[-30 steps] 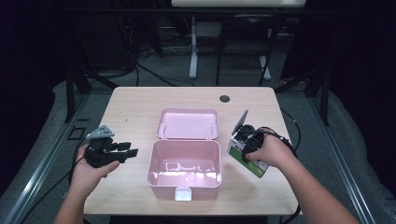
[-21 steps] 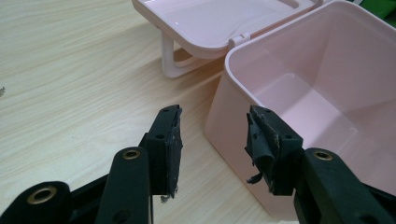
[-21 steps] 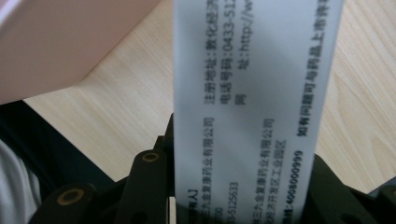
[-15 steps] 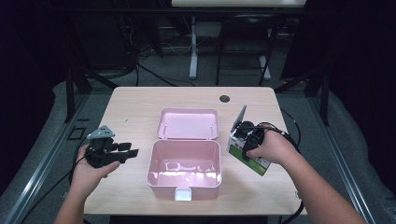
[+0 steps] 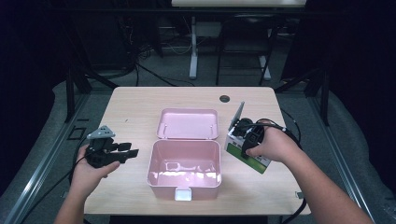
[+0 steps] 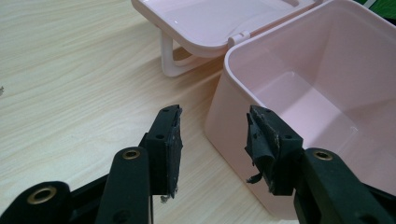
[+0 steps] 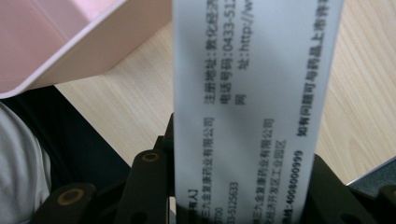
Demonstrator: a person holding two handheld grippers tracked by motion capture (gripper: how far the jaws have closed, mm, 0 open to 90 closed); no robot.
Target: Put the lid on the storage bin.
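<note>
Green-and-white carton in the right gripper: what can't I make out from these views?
- Right gripper pads: high view, hidden under the hand; right gripper view, covered by the green-and-white carton.
- Carton front: high view, too small and partly behind the hand; right gripper view, one printed side, cut off by the edges.
- Pink box floor near its front wall: hidden in the high view.

your desk [image 5: 140, 100] is pale wood grain with a smooth matt face. the pink box [image 5: 184, 163] looks like glossy plastic, throwing white glints off its floor, and its lid [image 5: 188, 123] has the same sheen. your carton [image 7: 254, 93] is smooth printed cardboard, white and green. the left gripper [image 6: 212, 140] is matt black plastic with brass-coloured rivets, its pads [image 6: 261, 140] rough and frayed rubber.
</note>
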